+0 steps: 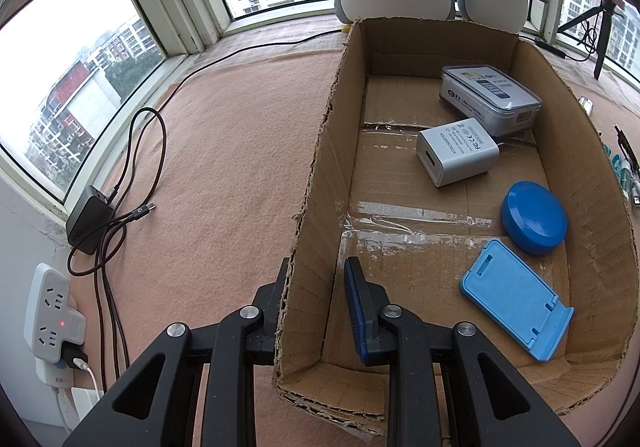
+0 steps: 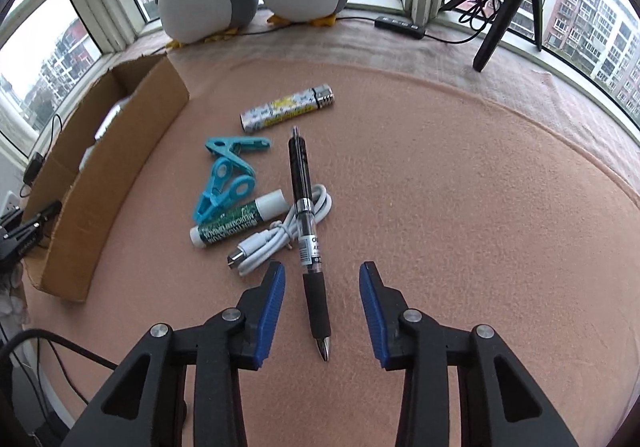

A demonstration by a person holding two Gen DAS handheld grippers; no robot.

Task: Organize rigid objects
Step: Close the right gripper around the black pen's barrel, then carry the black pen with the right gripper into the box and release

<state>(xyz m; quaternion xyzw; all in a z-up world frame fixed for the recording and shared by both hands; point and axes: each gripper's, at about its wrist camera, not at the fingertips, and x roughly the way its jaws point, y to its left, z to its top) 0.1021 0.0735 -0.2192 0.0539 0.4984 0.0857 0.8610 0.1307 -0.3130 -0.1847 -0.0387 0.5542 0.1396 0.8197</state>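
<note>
both wrist views look steeply down, close; both show the cardboard box (image 1: 592, 167).

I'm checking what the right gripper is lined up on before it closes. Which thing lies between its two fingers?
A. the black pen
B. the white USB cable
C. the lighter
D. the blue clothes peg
A: in the right wrist view the black pen lies on the blanket with its rubber grip end between the fingers of the right gripper, pads clear of it; the other three things lie farther out, to the left.
</note>
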